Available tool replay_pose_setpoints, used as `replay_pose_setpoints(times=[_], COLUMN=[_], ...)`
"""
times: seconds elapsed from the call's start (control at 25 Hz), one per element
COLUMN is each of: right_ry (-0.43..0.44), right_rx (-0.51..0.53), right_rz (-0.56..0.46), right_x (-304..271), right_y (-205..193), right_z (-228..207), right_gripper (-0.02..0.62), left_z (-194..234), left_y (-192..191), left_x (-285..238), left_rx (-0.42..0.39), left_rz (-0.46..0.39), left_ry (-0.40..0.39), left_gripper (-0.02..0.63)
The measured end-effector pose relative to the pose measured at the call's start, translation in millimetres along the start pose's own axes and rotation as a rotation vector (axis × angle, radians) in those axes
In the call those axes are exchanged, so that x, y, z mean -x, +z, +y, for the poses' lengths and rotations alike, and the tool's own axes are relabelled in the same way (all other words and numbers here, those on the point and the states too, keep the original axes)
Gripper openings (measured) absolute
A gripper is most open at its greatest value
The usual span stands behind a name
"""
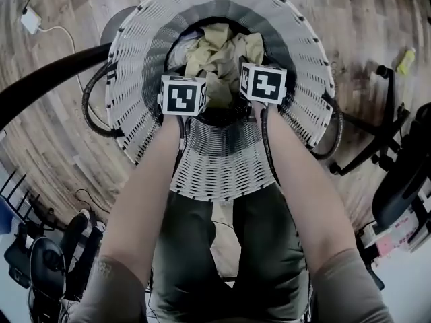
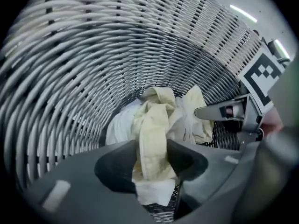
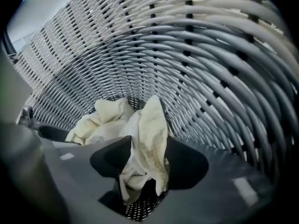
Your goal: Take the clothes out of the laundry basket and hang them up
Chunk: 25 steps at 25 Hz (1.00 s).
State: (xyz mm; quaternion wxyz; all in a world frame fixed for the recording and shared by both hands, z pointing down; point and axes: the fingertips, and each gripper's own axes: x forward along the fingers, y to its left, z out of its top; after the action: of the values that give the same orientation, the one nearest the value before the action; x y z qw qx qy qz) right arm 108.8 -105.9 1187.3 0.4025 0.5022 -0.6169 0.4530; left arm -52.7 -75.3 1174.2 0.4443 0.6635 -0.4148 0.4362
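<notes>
A: Your left claw point(image 2: 152, 160) is clamped on a fold of the crumpled pale yellow garment point(image 2: 154, 125). Your right claw point(image 3: 148, 157) is clamped on another yellow fold, on the right side of the heap.

B: Agreed. The garment sits at the bottom of the tall white woven wicker laundry basket point(image 1: 131, 73). Both claws are deep inside, close together, side by side.

A: Risk one: I can't tell if your two folds are one garment or two. If two, you lift a tangle.

B: Risk two: the white cloth point(image 2: 119, 125) lies under and left of the yellow one. A white edge shows at the root of your left jaws. It likely comes up too, then drops on the wooden floor point(image 1: 60, 113).

A: Risk three: thin pinch on both sides. Pull fast and the fabric slips out.

B: The wicker wall is also just beside your right claw. Drag cloth along it and it can snag, or tip the basket towards you.

A: So lift straight up, slowly. Spread the claws only once clear of the rim.
</notes>
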Motion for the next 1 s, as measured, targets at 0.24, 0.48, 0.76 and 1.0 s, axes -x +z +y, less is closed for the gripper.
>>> replay_pose_setpoints(times=[0.24, 0.48, 0.76, 1.0], right_ry=[0.002, 0.058, 0.062, 0.158], right_rx=[-0.093, -0.209, -0.224, -0.259], right_rz=[0.021, -0.041, -0.15, -0.214], right_x=[9.8, 70.1, 173.1, 270.2], right_y=[-11.3, 0.1, 33.3, 63.6], right_z=[-10.3, 2.6, 14.9, 33.6], right_gripper=[0.035, 0.034, 0.034, 0.034], left_z=[-8.4, -22.0, -39.3, -52.8], left_y=[-2.6, 24.1, 46.7, 48.3], left_x=[5.7, 64.3, 147.9, 230.6], left_rx=[0.069, 0.068, 0.064, 0.057], left_rz=[-0.007, -0.095, -0.137, -0.165], left_ry=[-0.071, -0.072, -0.069, -0.071], left_gripper=[0.057, 0.025, 0.02, 0.018])
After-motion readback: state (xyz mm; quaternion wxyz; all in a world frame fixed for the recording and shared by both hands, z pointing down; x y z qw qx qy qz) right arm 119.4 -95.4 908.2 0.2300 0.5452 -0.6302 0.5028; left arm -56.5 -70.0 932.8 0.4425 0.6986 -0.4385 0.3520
